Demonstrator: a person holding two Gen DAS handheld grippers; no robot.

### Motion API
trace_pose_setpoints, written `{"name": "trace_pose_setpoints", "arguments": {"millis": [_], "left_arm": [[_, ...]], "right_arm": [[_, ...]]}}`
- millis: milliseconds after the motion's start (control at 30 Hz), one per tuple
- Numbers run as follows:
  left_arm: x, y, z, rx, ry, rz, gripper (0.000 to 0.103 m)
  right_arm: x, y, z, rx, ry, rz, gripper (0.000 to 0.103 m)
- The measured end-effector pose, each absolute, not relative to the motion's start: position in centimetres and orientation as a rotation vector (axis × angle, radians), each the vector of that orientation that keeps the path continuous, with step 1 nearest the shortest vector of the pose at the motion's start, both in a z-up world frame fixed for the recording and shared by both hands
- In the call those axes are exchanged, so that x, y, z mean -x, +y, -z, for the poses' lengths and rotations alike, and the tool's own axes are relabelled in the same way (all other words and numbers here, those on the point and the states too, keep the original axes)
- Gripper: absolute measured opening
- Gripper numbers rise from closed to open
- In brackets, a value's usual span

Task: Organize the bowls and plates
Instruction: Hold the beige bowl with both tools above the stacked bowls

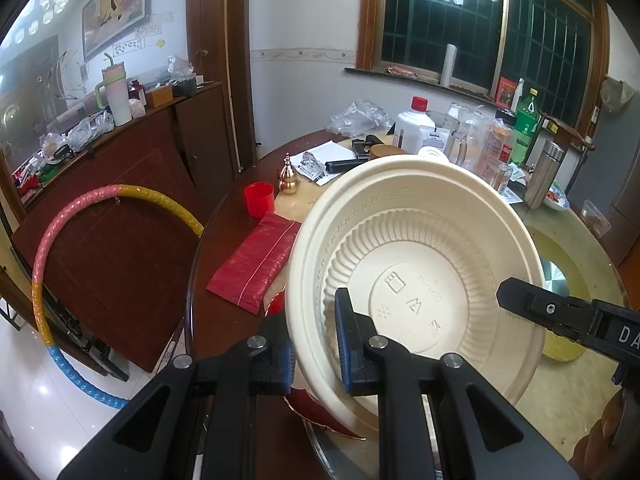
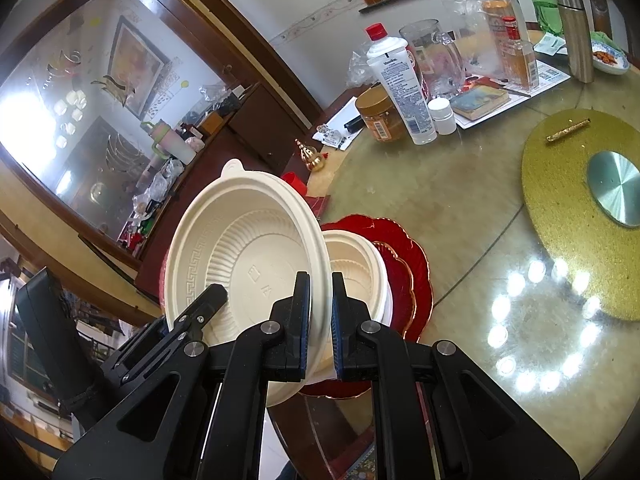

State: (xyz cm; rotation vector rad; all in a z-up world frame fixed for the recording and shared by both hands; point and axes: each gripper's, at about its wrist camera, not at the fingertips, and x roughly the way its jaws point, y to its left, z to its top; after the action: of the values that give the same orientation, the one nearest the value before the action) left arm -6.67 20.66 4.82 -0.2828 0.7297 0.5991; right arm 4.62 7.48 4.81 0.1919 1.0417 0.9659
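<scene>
A cream plastic bowl (image 1: 416,256) hangs tilted above the table, its inside facing both cameras. My left gripper (image 1: 314,348) is shut on its left rim, and my right gripper (image 2: 321,320) is shut on its right rim (image 2: 320,264). Each view shows the other gripper's finger at the opposite rim: the right one (image 1: 532,300) and the left one (image 2: 208,300). Just beyond the held bowl, a second cream bowl (image 2: 356,268) sits on stacked red scalloped plates (image 2: 420,280). A red plate edge (image 1: 320,412) shows under the held bowl.
On the round glass-topped table (image 2: 460,208) lie a red packet (image 1: 256,264), a red cup (image 1: 259,199), a gold gourd ornament (image 1: 289,176) and a gold turntable mat (image 2: 560,176). Bottles and jars (image 2: 400,88) crowd the far side. A hoop (image 1: 52,240) leans at left.
</scene>
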Motion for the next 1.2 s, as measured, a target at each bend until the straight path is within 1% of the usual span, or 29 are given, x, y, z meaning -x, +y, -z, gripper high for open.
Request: {"name": "trace_pose_setpoints", "arguments": {"millis": [1200], "left_arm": [[7.2, 22.2, -2.9, 0.301, 0.783, -0.579, 0.016]], "right_arm": [[-4.3, 9.1, -3.3, -0.156, 1.107, -0.947, 0.009]]}}
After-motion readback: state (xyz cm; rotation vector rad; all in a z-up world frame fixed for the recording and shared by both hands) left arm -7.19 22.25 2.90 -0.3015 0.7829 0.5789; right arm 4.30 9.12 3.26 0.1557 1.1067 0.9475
